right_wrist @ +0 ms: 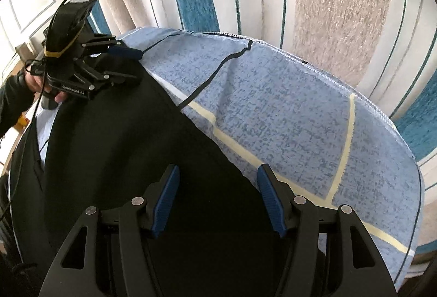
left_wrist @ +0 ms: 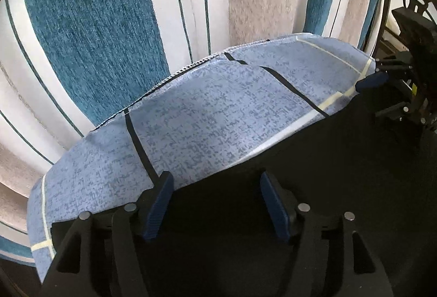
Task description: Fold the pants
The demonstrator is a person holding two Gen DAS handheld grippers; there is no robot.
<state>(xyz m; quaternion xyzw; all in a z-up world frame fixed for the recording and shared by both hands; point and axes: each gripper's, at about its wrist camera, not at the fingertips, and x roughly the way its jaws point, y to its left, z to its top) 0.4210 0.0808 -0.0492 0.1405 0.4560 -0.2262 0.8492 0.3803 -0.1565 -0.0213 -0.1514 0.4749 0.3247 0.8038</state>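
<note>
Black pants (left_wrist: pixel 314 160) lie spread on a blue patterned cloth (left_wrist: pixel 191 119); they also fill the lower left of the right wrist view (right_wrist: pixel 136 146). My left gripper (left_wrist: pixel 215 187) is open, its blue fingertips (left_wrist: pixel 161 201) over the pants' far edge. It shows in the right wrist view (right_wrist: pixel 128 64) at the pants' far corner. My right gripper (right_wrist: pixel 218 187) is open above the pants' edge, and shows in the left wrist view (left_wrist: pixel 368 84) at the far right.
Striped teal, white and beige curtains (left_wrist: pixel 109 23) hang right behind the cloth-covered surface (right_wrist: pixel 300 119). The surface's rounded edge (right_wrist: pixel 409 160) drops off on the right. A white panelled wall (right_wrist: pixel 21 10) shows at far left.
</note>
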